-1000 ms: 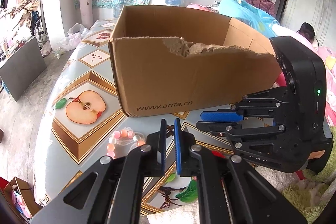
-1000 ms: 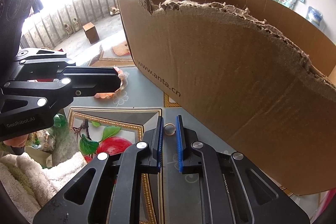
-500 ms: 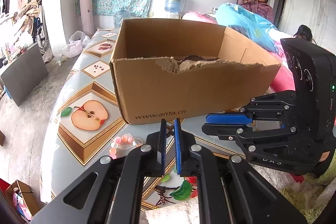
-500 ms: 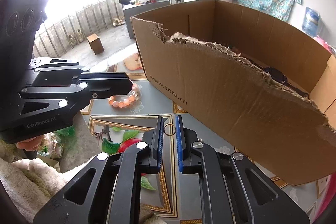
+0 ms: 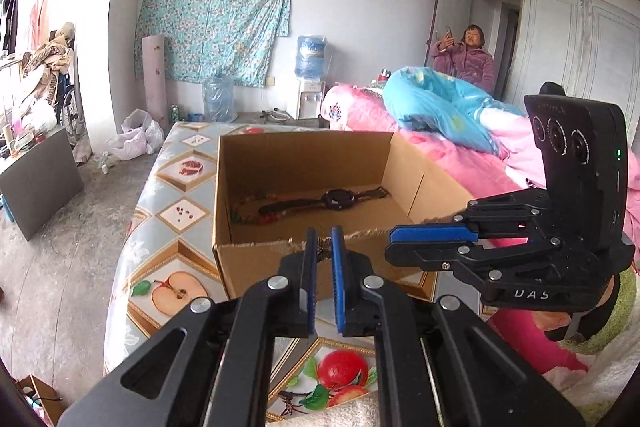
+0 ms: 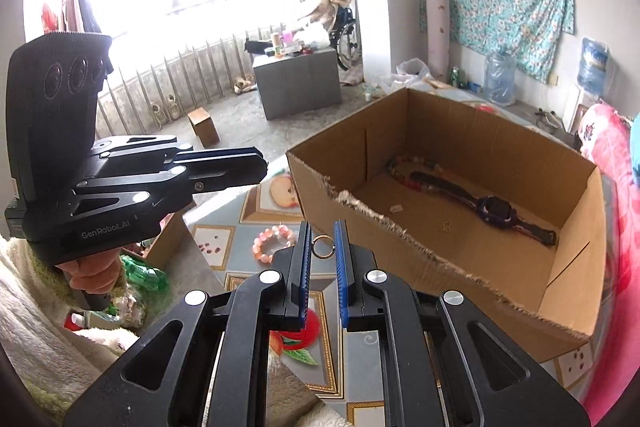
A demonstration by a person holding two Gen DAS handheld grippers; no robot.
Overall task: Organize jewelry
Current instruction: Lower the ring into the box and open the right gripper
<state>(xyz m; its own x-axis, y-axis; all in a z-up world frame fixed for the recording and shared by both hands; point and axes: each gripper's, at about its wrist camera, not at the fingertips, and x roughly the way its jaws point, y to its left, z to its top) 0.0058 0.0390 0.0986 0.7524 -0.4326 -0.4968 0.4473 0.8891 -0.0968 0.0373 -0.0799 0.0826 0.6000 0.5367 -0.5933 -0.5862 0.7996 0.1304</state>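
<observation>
Before the torn cardboard box [image 6: 460, 187], right gripper [image 6: 323, 247] clamping a gold ring [image 6: 322, 247], left gripper [image 5: 323, 247] pinching a small dark trinket [image 5: 322, 251].

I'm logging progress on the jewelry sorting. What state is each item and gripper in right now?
left gripper: shut on a small dark trinket.
right gripper: shut on a gold ring.
cardboard box: open, near rim torn.
watch: lying flat in the box.
pink bead bracelet: on the table, outside the box.

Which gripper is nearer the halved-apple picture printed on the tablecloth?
Left. The left gripper, pinching a small dark trinket, hangs just right of the halved-apple picture; the right gripper, pinching a small gold ring, sits farther right, beyond the left one.
</observation>
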